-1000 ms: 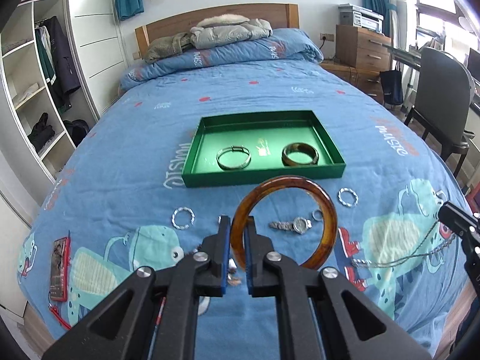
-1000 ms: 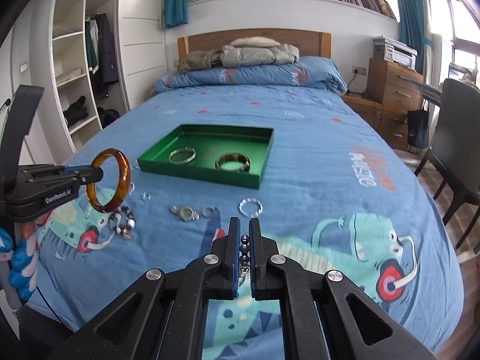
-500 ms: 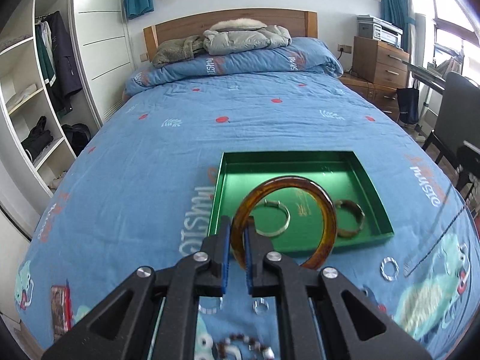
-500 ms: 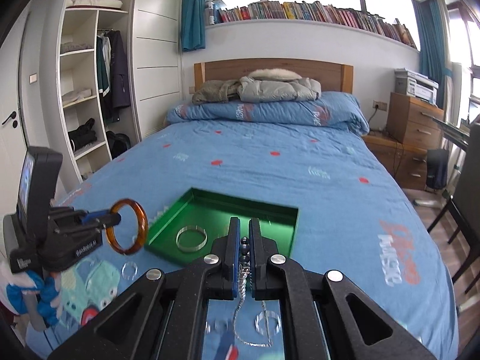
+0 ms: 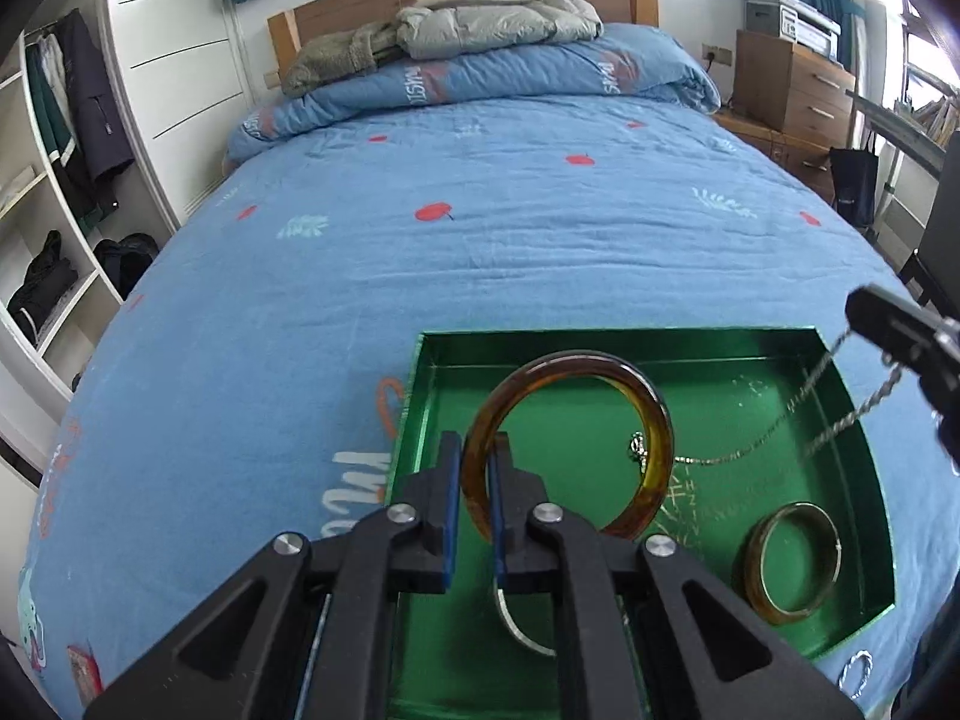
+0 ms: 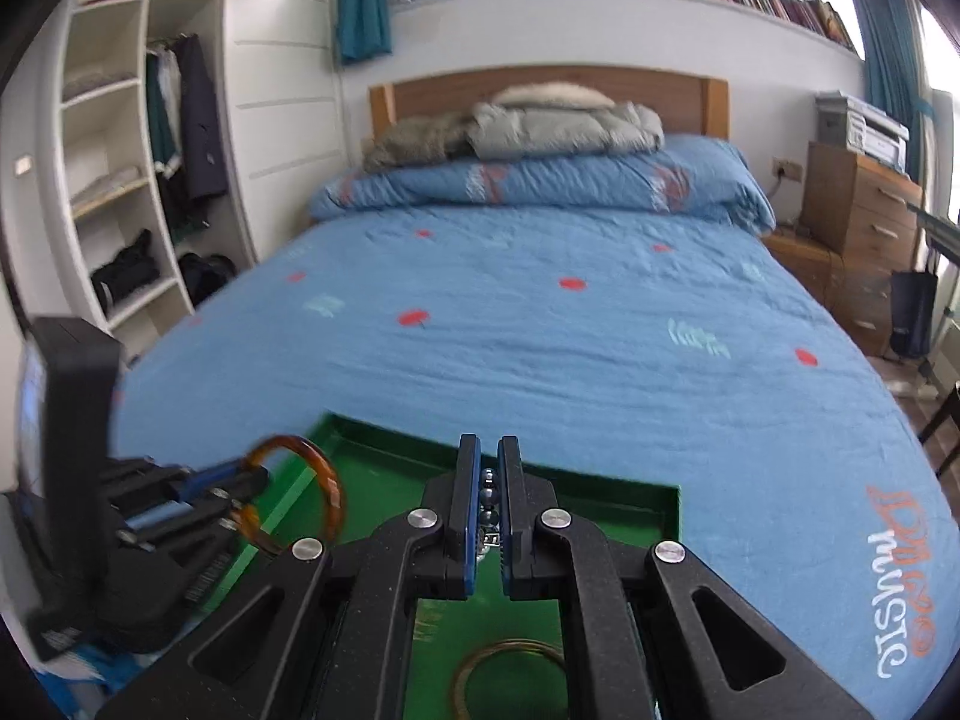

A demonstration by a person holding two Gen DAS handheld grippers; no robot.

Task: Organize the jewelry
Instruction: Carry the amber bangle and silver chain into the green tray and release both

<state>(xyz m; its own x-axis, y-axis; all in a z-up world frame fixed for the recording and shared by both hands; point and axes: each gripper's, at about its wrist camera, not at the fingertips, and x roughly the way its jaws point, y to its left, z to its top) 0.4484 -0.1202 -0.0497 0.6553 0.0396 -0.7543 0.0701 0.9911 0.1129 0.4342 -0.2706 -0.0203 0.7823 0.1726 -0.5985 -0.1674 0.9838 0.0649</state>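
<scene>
My left gripper is shut on an amber bangle, held upright over the green tray on the bed. My right gripper is shut on a beaded silver necklace; in the left wrist view its chain hangs from the right into the tray and its end rests on the tray floor. A brown bangle lies in the tray's right part. A silver bangle lies in the tray, partly hidden behind my left fingers.
The bed has a blue quilt with a folded duvet and jackets at the headboard. A small silver ring lies on the quilt just outside the tray's near right corner. Shelves stand left, wooden drawers right.
Both grippers have moved forward over the bed and now hang above the tray. The necklace chain has come down into the tray. Both grips are unchanged.
</scene>
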